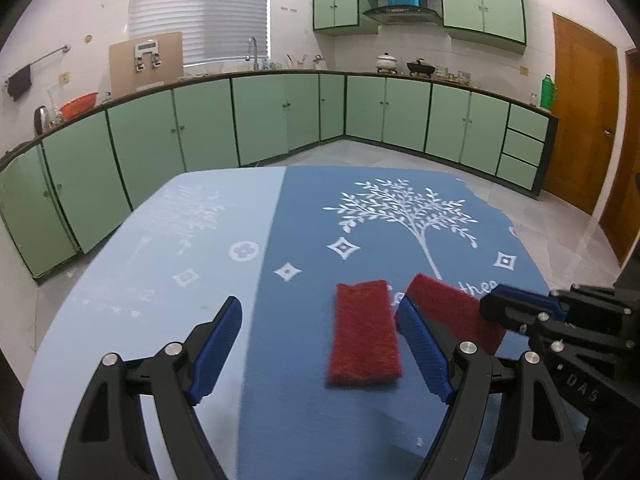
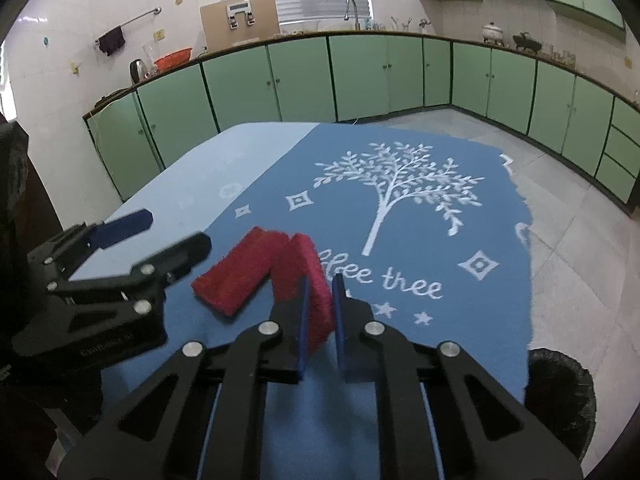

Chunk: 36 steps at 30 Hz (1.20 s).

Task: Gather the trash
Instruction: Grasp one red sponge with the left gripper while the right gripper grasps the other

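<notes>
On a blue table (image 1: 280, 420) in a green-cabinet kitchen, the right gripper (image 2: 320, 312) pinches one red pad (image 2: 308, 276) between nearly closed fingers, its near edge tilted up off the cloth. A second red pad (image 1: 364, 332) lies flat just left of it, between the widely spread fingers of the left gripper (image 1: 320, 344) (neither touching it). A black bin (image 2: 560, 392) stands by the table's right edge.

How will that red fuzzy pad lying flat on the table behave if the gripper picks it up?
The flat red pad looks thin and fibrous, so it is probably light and may sag a little. Its rough nap should resist slipping. Its twin, pinched on edge in the right gripper, keeps its shape, suggesting some stiffness.
</notes>
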Available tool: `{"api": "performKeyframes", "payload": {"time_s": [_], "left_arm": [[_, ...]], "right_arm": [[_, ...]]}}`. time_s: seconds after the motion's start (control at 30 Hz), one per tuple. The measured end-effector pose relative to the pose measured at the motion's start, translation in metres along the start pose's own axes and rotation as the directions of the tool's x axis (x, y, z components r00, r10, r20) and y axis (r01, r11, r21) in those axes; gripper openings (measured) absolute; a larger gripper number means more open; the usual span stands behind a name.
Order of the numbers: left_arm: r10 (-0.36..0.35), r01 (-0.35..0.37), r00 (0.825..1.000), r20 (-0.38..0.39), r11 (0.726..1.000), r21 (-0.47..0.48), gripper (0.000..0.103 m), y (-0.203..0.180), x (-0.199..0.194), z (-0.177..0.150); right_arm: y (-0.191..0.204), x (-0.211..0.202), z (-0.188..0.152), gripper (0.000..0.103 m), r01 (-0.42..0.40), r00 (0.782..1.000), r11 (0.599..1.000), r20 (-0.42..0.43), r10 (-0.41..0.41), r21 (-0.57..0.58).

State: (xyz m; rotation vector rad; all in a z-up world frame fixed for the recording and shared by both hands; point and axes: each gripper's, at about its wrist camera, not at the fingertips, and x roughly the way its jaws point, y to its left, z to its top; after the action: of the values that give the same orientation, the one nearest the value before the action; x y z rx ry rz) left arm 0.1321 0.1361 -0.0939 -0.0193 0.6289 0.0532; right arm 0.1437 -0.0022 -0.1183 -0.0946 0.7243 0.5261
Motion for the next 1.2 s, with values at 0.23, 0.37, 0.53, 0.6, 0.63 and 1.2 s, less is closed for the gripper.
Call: {"api": "performKeyframes", "payload": {"time_s": [0.23,0.37,0.53,0.6,0.63,1.2], "left_arm": [[-0.025,0.026,0.999,-0.038,0.999,0.020,0.079,-0.017,0.007,-0.005],[-0.025,0.026,0.998,-0.065,0.999,0.022,0.079,-0.021,0.013,-0.006],[-0.002,0.005,0.995,-0.097,0.999,0.031,0.079,-0.022,0.021,-0.008],[0.003,0.000,0.995,-0.103,1.000,0.030,0.079,-0.021,0.022,-0.009],[0.006,-0.003,0.994,-0.108,1.000,0.029,0.079,-0.021,0.023,-0.009],[0.013,-0.010,0.977,-0.212,1.000,0.013,0.079,-0.018,0.045,-0.014]], "right_arm": [[-0.022,-0.012,-0.003,0.010,0.074,0.997,0.996,0.013,-0.075,0.040],[-0.034,-0.006,-0.010,0.010,0.093,0.995,0.994,-0.028,-0.091,0.062],[-0.035,-0.003,-0.016,0.033,0.085,0.996,0.994,-0.045,-0.082,0.064],[-0.032,-0.004,-0.016,0.057,0.090,0.995,0.994,-0.037,-0.088,0.059],[-0.030,-0.003,-0.017,0.057,0.088,0.996,0.995,-0.039,-0.086,0.051],[-0.034,0.014,-0.023,0.042,0.092,0.989,0.994,-0.121,-0.085,0.057]]}}
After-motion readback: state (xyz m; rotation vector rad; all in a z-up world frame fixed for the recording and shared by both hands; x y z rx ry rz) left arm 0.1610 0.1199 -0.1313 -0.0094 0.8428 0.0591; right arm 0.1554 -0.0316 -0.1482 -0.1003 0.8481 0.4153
